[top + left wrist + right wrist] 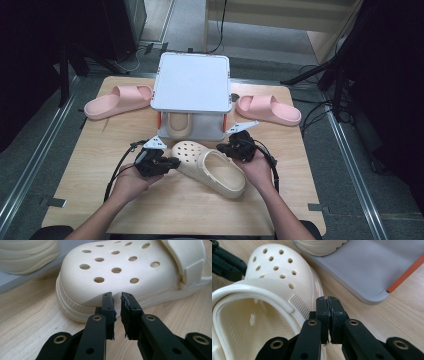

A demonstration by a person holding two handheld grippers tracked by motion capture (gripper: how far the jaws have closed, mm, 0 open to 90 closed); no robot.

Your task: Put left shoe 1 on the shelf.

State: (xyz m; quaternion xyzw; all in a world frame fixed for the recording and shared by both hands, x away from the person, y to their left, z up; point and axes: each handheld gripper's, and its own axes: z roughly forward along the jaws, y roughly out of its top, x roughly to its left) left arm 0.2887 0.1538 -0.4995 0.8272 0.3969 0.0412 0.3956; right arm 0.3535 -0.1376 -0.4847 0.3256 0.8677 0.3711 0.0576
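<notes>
The cream clog lies on its sole on the wooden table, just in front of the grey shoe rack, toe toward the rack's lower shelf and heel toward the person. Its perforated toe and the heel strap folded forward over the upper are plain in the gripper views.

The left gripper sits at the clog's toe side, jaws drawn nearly together with a thin gap between them and nothing caught in it; the tips rest at or just short of the ribbed sole edge, and I cannot tell whether they touch. The right gripper stands beside the clog's other flank near the strap hinge, its jaws pressed together on nothing. So the clog is flanked by two closed claws, apparently for a push or nudge, not a pinch.

On the rack's lower shelf the matching cream clog is already stowed, heel outward. Judging from that, half of this pair is put away and the second clog has yet to be slid in beside it.

Left of the rack lies one pink slide, right of the rack the other pink slide, both on the table and apparently yet to be shelved.
</notes>
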